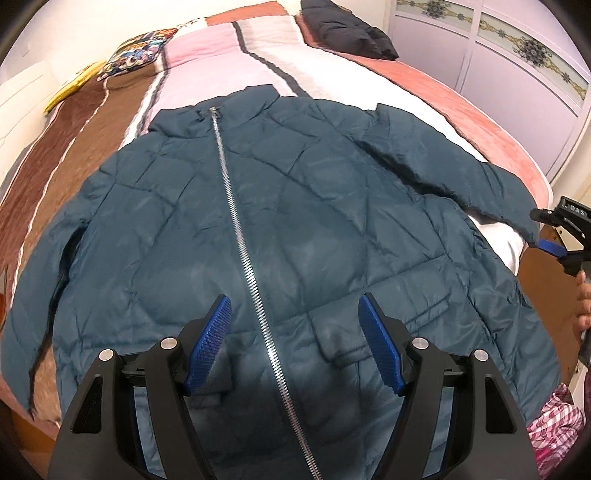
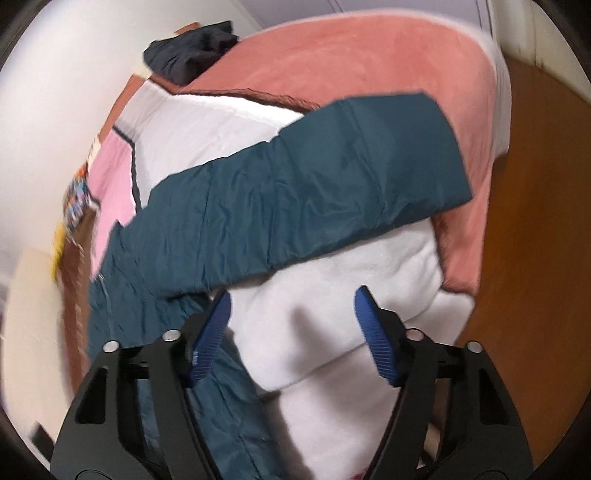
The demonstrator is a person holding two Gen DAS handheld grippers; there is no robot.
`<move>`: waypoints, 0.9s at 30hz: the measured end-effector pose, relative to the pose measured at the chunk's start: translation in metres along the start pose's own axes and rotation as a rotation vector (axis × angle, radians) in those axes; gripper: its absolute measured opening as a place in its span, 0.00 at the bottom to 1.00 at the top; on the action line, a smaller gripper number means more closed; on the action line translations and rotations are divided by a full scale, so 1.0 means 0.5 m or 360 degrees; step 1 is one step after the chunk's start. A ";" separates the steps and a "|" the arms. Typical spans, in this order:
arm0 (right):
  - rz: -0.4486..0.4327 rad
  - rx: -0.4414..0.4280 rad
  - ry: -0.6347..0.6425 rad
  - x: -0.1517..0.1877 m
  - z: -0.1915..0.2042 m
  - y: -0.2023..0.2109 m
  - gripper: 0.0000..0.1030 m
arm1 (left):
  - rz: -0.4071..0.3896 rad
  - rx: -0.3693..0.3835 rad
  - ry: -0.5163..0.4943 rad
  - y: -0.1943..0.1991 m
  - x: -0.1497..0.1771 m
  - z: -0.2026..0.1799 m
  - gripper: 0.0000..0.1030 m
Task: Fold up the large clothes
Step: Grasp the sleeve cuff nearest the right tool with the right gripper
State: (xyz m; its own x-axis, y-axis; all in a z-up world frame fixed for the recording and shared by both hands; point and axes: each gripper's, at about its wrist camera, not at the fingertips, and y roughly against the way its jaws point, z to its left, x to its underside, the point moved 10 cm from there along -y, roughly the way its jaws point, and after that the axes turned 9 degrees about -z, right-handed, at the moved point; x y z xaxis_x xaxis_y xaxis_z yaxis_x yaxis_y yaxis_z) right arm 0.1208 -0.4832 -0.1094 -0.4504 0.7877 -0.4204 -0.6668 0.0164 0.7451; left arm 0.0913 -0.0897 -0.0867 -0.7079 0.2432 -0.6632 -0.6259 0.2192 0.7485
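The left gripper points steeply down, its jaws wide apart with nothing pinched between them. The right gripper also tilts down, jaws apart and empty. A hand grips the right gripper's handle.

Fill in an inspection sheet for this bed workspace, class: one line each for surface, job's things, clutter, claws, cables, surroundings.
Surface: bed with patchwork quilt and pink blanket.
Job's things: teal padded jacket spread flat, front up, zip closed; one sleeve stretched sideways.
Clutter: dark garment at the far end; patterned cushion; checked fabric at the near edge.
Claws: left claw open above the hem; right claw open beside the sleeve, nothing held.
Cables: nothing seen.
Surroundings: lilac wardrobe doors; wooden floor.
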 end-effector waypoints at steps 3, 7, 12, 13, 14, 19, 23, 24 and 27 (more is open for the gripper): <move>0.0036 -0.0076 -0.0159 -0.016 -0.005 -0.020 0.54 | 0.0009 0.0011 0.0001 -0.009 -0.005 -0.006 0.68; 0.0083 -0.0138 -0.0357 -0.032 -0.022 -0.044 0.53 | 0.0021 0.0042 0.0019 -0.018 -0.005 -0.014 0.68; 0.0145 -0.0118 -0.0626 -0.031 -0.063 -0.070 0.53 | 0.0031 0.0047 0.0043 -0.029 -0.002 -0.011 0.68; 0.0140 -0.0119 -0.0657 -0.035 -0.067 -0.073 0.53 | 0.0036 0.0047 0.0047 -0.031 -0.001 -0.010 0.68; 0.0121 -0.0113 -0.0673 -0.043 -0.072 -0.077 0.53 | 0.0041 0.0047 0.0052 -0.033 0.000 -0.007 0.68; -0.0035 -0.0018 -0.0665 -0.088 -0.090 -0.080 0.42 | 0.0057 0.0044 0.0072 -0.037 0.005 0.005 0.68; -0.0156 0.0069 -0.0469 -0.110 -0.078 -0.067 0.10 | 0.0052 0.0040 0.0104 -0.040 0.005 0.020 0.68; -0.0193 0.0083 -0.0411 -0.114 -0.072 -0.061 0.09 | 0.0046 0.0036 0.0112 -0.039 0.004 0.027 0.68; -0.0357 0.0122 -0.0133 -0.142 -0.012 -0.025 0.07 | 0.0028 0.0019 0.0141 -0.038 0.001 0.051 0.68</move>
State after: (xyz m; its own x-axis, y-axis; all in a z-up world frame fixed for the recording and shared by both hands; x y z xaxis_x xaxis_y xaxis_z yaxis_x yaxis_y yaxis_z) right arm 0.1576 -0.5431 -0.0920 -0.2433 0.8071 -0.5379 -0.6959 0.2410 0.6764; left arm 0.1111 -0.0697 -0.1015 -0.7453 0.1624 -0.6467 -0.6096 0.2270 0.7595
